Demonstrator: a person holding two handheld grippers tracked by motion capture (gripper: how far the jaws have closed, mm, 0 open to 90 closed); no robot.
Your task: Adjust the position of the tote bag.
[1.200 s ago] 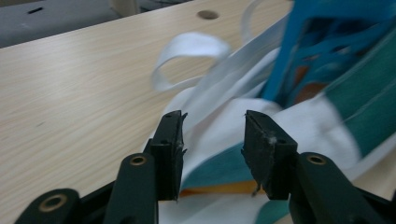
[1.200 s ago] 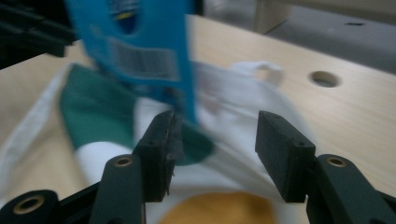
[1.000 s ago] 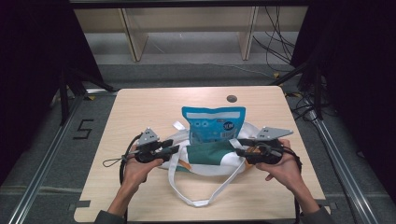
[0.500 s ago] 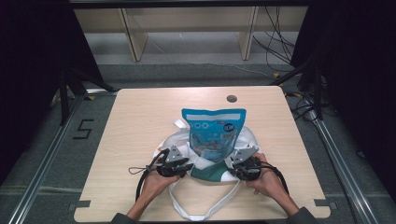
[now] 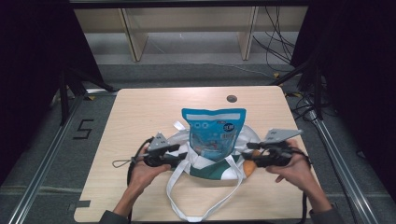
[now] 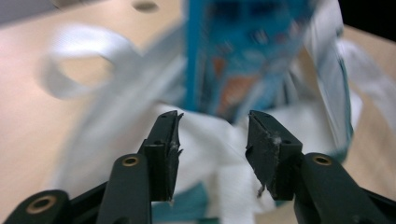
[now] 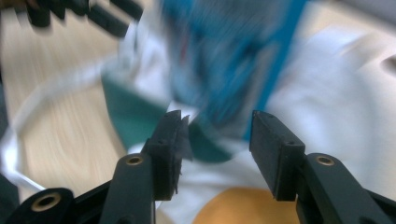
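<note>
One wide counter (image 5: pixel 140 112) carries everything here, and near the middle of its front half lies a white cloth bag (image 5: pixel 212 165) with a green lower part, its long handles (image 5: pixel 187 200) trailing toward the person. The bag looks soft and limp, so I judge it will sag and fold wherever it is lifted; the sewn rim of its mouth or the flat handle straps seem the surest places to pinch, since the thin cloth between them would bunch and slide. Standing in the bag's mouth is a blue snack pouch (image 5: pixel 212 135), upright and about half above the rim; it looks light, crinkly and smooth-faced, likely slippery, best taken by its flat sealed top edge instead of its puffed belly. An orange round thing (image 5: pixel 250 169) rests at the bag's right edge; I cannot tell what it is. The left claw (image 5: pixel 183 156) sits at the bag's left rim, and the right claw (image 5: pixel 246 157) at its right rim. Both have just been opening: their jaws stand about halfway apart with white cloth in front of them, and the pads press on nothing.
</note>
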